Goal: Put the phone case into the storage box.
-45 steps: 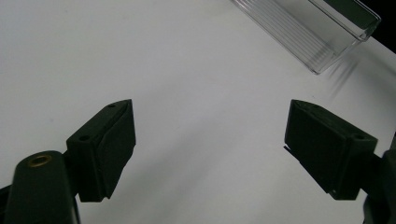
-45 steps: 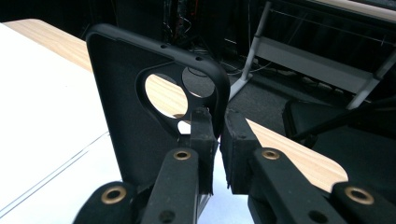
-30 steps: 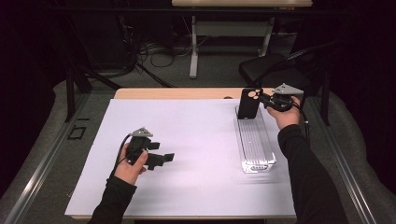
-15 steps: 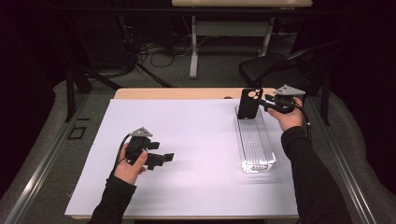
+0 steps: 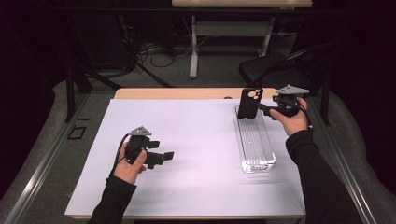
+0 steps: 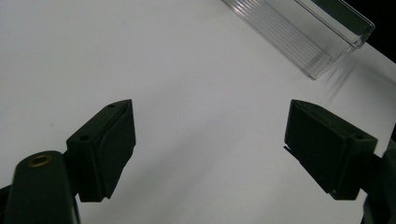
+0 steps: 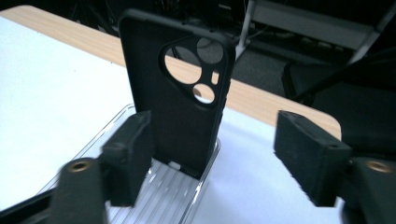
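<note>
A black phone case (image 5: 248, 103) stands upright at the far end of a clear ribbed tray (image 5: 256, 144) on the right of the white sheet. My right gripper (image 5: 262, 108) is level beside the case, to its right. Its jaws have just been opening. In the right gripper view the case (image 7: 180, 112) rises just beyond the left jaw, and the pads of the right gripper (image 7: 217, 140) stand off it with nothing pressed between them. My left gripper (image 5: 166, 156) rests open over bare sheet at the left, and in its own view the left gripper (image 6: 210, 149) holds nothing.
The white sheet (image 5: 196, 140) covers most of a wooden table whose far edge (image 5: 187, 93) shows bare. The tray's near end (image 6: 303, 32) lies ahead of the left gripper. Table legs, cables and a dark chair (image 5: 266, 67) stand on the floor beyond.
The right jaws have opened off the phone case and that hand has drawn back a little to the right and up. The case stays standing in the tray. The left hand has not moved.
</note>
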Demonstrator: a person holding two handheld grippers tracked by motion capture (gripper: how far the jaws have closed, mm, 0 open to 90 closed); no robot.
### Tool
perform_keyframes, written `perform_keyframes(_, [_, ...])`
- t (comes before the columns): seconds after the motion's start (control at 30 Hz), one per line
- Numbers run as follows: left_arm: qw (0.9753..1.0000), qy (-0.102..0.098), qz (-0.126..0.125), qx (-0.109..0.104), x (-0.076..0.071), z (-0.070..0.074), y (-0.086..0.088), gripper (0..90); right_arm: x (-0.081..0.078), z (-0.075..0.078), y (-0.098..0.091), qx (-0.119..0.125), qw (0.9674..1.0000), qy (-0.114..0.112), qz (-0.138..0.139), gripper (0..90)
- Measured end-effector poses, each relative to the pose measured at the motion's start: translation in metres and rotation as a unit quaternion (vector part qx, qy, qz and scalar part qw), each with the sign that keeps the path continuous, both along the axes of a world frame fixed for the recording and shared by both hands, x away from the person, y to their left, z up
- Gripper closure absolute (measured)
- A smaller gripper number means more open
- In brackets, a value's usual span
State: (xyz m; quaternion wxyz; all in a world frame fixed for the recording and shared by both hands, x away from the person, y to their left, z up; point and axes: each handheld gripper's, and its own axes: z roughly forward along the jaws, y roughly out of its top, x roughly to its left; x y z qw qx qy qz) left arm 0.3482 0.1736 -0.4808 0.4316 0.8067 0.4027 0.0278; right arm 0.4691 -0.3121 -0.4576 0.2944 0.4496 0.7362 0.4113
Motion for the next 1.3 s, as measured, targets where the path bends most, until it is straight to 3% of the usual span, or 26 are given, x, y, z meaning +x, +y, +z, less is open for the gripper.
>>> perform_keyframes(0.13, [1.0000,-0.001,-0.002,0.000,0.001,0.000,0.000,17.1,-0.004,0.002,0.003,-0.007,0.9998,0.010,-0.012,16.0])
perform_keyframes(0.37, [1.0000,-0.001,-0.002,-0.001,0.001,0.000,0.000,17.1,-0.009,0.006,0.009,0.002,0.9997,0.017,-0.016,12.8])
perform_keyframes(0.6, [1.0000,-0.001,-0.001,-0.002,0.000,0.001,0.001,16.5,-0.011,0.008,0.013,0.014,0.9994,0.029,-0.011,3.1])
perform_keyframes(0.83, [1.0000,-0.001,-0.002,-0.001,0.000,0.001,0.001,16.3,-0.013,0.010,0.015,0.018,0.9990,0.035,-0.019,1.8])
perform_keyframes(1.3, [1.0000,-0.001,-0.006,0.002,0.000,0.000,0.000,16.3,-0.016,0.011,0.017,0.009,0.9990,0.041,-0.010,0.2])
